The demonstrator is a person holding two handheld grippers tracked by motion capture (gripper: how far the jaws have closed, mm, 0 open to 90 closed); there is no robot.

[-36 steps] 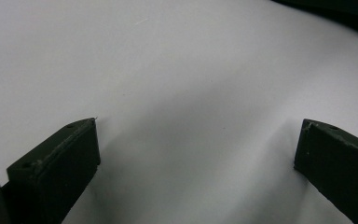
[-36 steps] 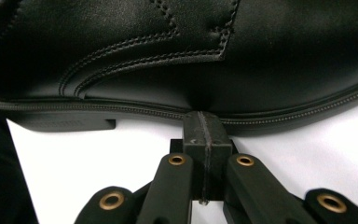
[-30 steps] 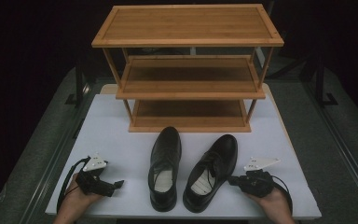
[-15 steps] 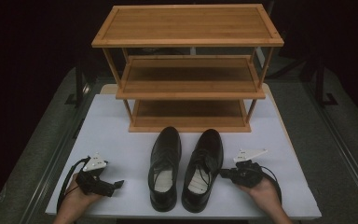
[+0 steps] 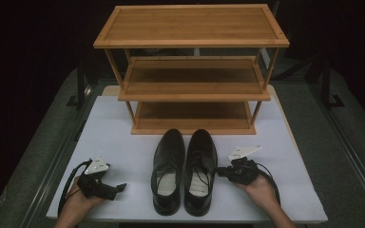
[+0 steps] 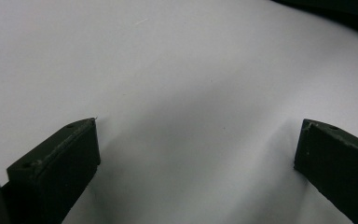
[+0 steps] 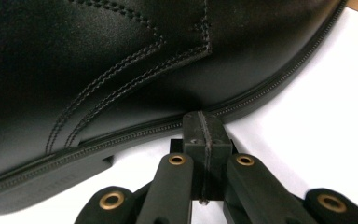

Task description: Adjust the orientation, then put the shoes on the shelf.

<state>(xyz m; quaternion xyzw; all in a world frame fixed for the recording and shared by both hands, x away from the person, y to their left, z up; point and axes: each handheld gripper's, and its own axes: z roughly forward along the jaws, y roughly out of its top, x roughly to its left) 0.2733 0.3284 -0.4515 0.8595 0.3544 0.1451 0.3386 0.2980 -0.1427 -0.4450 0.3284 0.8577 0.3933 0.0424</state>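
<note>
Two black leather dress shoes stand side by side on the white table top, toes toward the rack: the left shoe (image 5: 168,171) and the right shoe (image 5: 200,168). My right gripper (image 5: 220,172) is shut with nothing between its jaws, and its closed tips press against the right shoe's outer side at the sole edge (image 7: 168,126). My left gripper (image 5: 120,187) rests on the table to the left of the shoes, apart from them. Its jaws stand wide open over bare white surface, one fingertip (image 6: 77,140) at the left.
A three-tier bamboo shoe rack (image 5: 192,71) stands just beyond the shoes' toes, all its shelves bare. The white table top (image 5: 123,123) ends at dark metal rails on both sides. Black cables trail from each gripper near the front edge.
The right gripper has slid left with its closed tips against the right shoe, turning that shoe from a slant until it lies parallel and close beside the left one. The left gripper stayed still.
</note>
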